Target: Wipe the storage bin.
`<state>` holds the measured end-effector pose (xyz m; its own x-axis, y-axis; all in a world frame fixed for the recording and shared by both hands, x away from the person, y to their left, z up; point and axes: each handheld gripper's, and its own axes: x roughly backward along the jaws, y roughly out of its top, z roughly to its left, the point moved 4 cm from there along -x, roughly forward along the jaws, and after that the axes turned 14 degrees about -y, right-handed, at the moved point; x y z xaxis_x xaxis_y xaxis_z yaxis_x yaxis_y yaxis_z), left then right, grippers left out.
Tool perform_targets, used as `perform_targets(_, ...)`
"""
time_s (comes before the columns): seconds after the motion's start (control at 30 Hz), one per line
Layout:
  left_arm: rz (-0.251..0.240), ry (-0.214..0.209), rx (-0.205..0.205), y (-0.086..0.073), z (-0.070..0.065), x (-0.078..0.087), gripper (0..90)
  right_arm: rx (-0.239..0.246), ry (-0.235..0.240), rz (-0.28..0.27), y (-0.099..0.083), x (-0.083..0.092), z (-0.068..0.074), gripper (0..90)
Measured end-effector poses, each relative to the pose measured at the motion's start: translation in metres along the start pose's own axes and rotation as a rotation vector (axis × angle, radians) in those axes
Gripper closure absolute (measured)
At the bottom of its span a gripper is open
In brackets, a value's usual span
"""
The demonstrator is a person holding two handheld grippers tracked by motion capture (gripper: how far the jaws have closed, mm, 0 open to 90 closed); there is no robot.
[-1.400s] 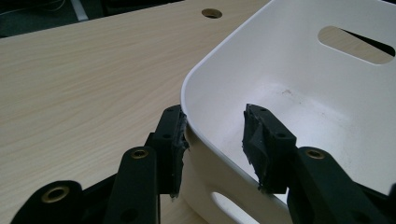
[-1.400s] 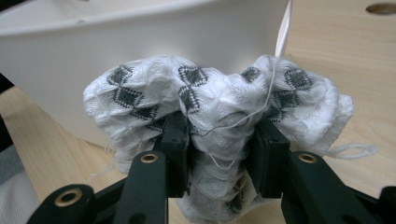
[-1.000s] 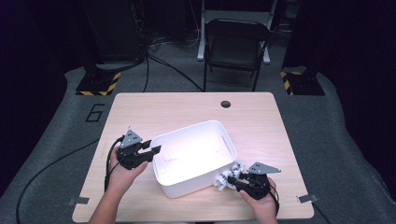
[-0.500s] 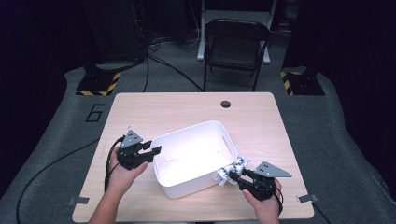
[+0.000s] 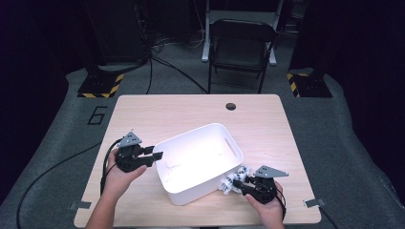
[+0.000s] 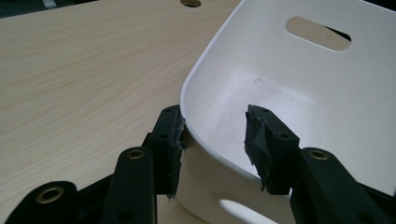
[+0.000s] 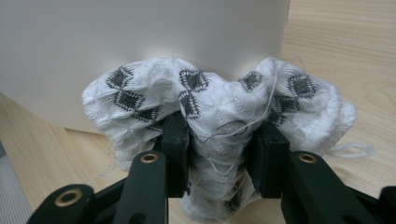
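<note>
Cloth gripped, not yet in the tub — transfer still to do

High view: the white tub sits empty on the counter; the patterned cloth lies outside it, against its near right wall, so the loading step looks unfinished. Left gripper view: the left tongs straddle the tub's rim, about half open — the outer pad touches the wall, the inner one stands clear, so this reads as steadying, not clamping. Right gripper view: the right tongs are closed on the bunched white cloth with dark diamond marks, pads pressed into its folds, the tub wall just behind. Lifting it over the rim appears to be what remains
</note>
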<state>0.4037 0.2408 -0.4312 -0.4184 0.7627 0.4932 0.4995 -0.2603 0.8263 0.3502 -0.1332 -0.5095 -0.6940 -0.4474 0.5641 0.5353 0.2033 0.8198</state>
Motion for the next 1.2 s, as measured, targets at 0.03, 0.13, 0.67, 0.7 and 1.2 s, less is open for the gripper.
perform_targets(0.03, -0.022, -0.006, -0.015, 0.0, 0.001, -0.004, 54.6, -0.005, 0.002, 0.001, 0.0, 0.0, 0.0, 63.1)
perform_targets(0.13, -0.016, 0.013, -0.042, -0.001, 0.001, -0.009, 52.3, -0.004, -0.004, 0.004, 0.0, -0.001, 0.0, 63.0)
perform_targets(0.67, -0.031, 0.102, -0.061, -0.004, -0.003, -0.01, 69.3, 0.001, -0.01, -0.048, 0.007, 0.006, 0.003, 62.9)
perform_targets(0.7, -0.031, 0.105, -0.068, -0.004, -0.004, -0.011, 69.4, -0.004, -0.008, -0.081, 0.012, 0.012, 0.004, 62.9)
perform_targets(1.2, -0.023, 0.096, -0.093, -0.003, -0.01, -0.013, 71.3, -0.029, -0.001, 0.005, 0.003, 0.004, -0.001, 62.8)
